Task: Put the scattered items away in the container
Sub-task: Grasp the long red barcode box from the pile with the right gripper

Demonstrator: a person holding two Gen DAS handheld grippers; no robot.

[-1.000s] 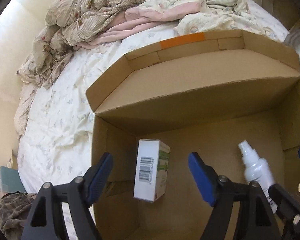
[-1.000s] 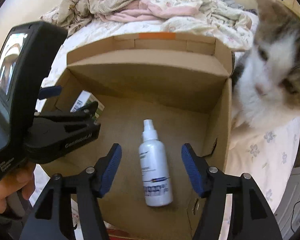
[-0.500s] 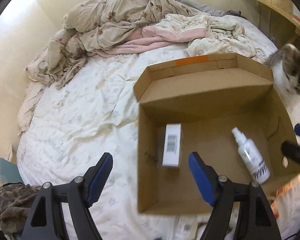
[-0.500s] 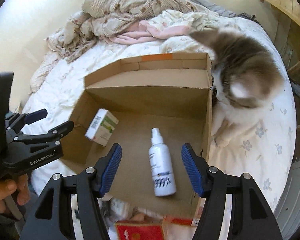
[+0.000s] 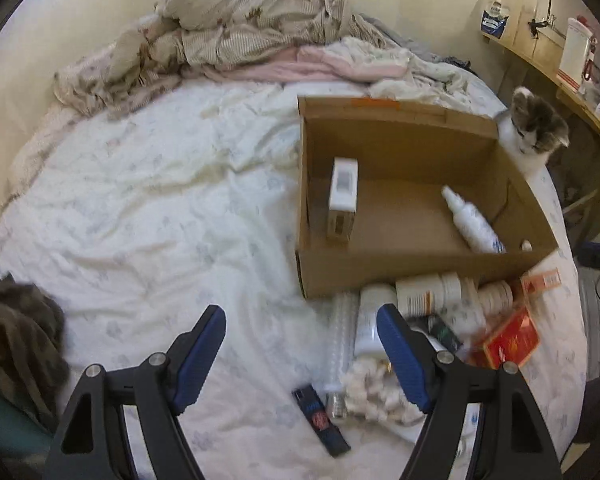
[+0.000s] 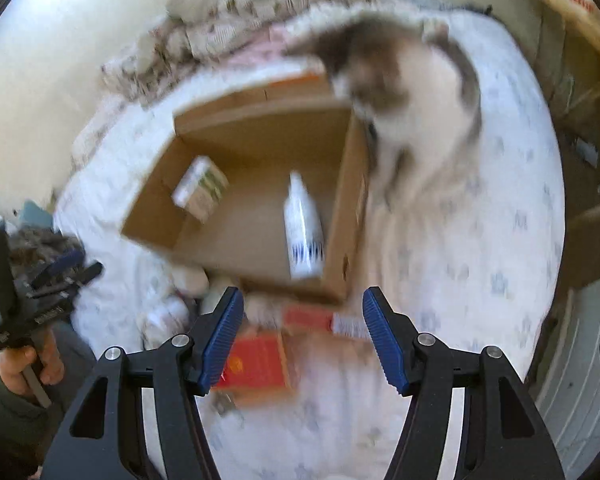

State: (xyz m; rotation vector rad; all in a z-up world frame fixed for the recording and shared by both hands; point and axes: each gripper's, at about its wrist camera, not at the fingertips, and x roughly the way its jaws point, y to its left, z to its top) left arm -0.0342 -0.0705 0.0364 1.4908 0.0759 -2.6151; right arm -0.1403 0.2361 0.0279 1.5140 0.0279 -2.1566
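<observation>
No legible txt: box barcode (image 5: 343, 179) blurred

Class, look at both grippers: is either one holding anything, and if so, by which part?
Nothing is held. The left gripper and right gripper both stand open and empty above the bed, near the cardboard box.

The box (image 5: 400, 276) right of centre is matt brown cardboard with plain, unprinted walls. Inside lie a smooth white plastic spray bottle (image 5: 470, 226) and a small printed paper carton (image 5: 342, 200). The bed sheet (image 5: 140, 208) is soft, wrinkled cloth. The fingers (image 5: 400, 360) carry ribbed blue pads on black plastic.
</observation>
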